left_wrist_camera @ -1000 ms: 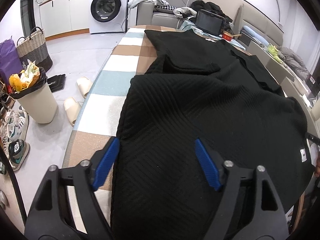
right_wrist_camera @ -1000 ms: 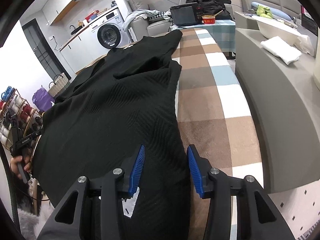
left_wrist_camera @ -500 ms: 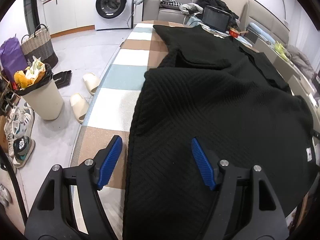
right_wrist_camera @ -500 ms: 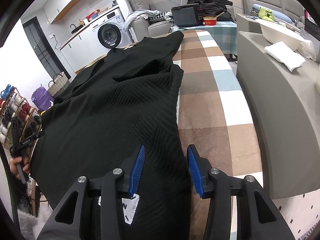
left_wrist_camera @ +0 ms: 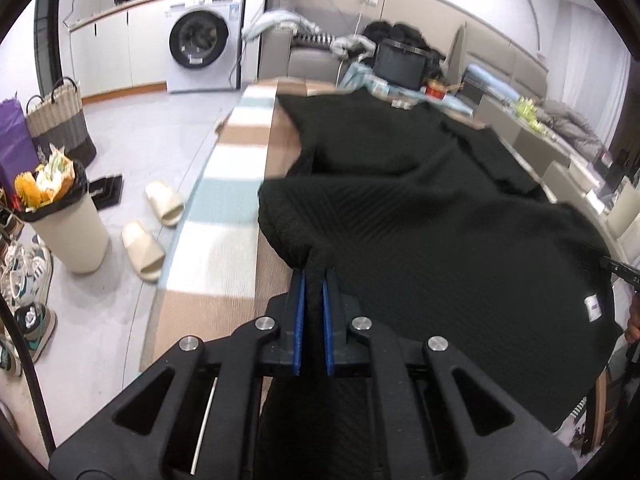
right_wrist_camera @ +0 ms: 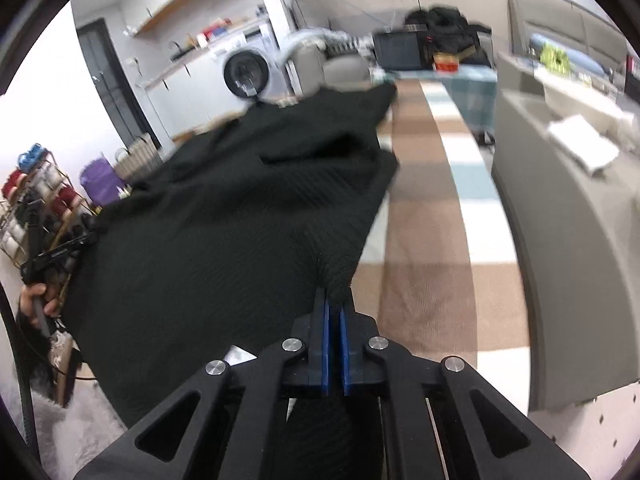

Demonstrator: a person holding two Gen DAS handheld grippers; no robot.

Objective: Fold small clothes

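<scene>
A black ribbed knit garment [left_wrist_camera: 420,232] lies spread along a long table covered with a brown, white and blue checked cloth [left_wrist_camera: 236,208]. My left gripper [left_wrist_camera: 314,276] is shut on the garment's near left hem corner, which is bunched between the blue pads and raised off the cloth. In the right wrist view my right gripper [right_wrist_camera: 334,296] is shut on the near right hem corner of the same garment [right_wrist_camera: 240,216]. A white label [left_wrist_camera: 591,307] shows at the hem. A hand [right_wrist_camera: 36,300] holding the other gripper appears at the far left.
Left of the table on the floor stand a bin [left_wrist_camera: 64,224], slippers [left_wrist_camera: 164,204], shoes [left_wrist_camera: 28,280] and a woven basket [left_wrist_camera: 60,120]. A washing machine [left_wrist_camera: 200,52] and a sofa lie beyond. A grey counter [right_wrist_camera: 560,220] runs along the table's right side.
Both grippers have closed on the garment's near hem corners. The left corner has lifted off the table and the fabric has bunched up.
</scene>
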